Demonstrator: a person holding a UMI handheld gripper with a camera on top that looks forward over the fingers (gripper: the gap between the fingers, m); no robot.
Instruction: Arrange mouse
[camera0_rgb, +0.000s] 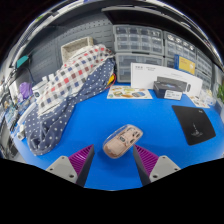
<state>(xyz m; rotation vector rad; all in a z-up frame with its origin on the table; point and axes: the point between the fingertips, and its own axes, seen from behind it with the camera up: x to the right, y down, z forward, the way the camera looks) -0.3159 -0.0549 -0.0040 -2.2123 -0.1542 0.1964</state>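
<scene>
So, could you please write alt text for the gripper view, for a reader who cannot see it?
A beige computer mouse lies on a blue table, just ahead of the open gripper and between its two fingers. Beyond it lie a black mouse pad, a white box and a heap of checked and starred cloth.

The beige-and-grey computer mouse (122, 141) lies on the blue tabletop (100, 115) just ahead of the claw (112, 162), between the lines of its two spread fingers, touching neither. To the right of the claw and further ahead lies a flat black square mouse pad (194, 123). Straight beyond the mouse a flat printed sheet (130, 93) lies on the tabletop, with a long white cardboard box (160, 75) behind it. Ahead and to the left, a heap of checked and star-printed cloth (65, 90) rests on the tabletop. Shelves of small bins (140, 42) stand at the far back.
</scene>
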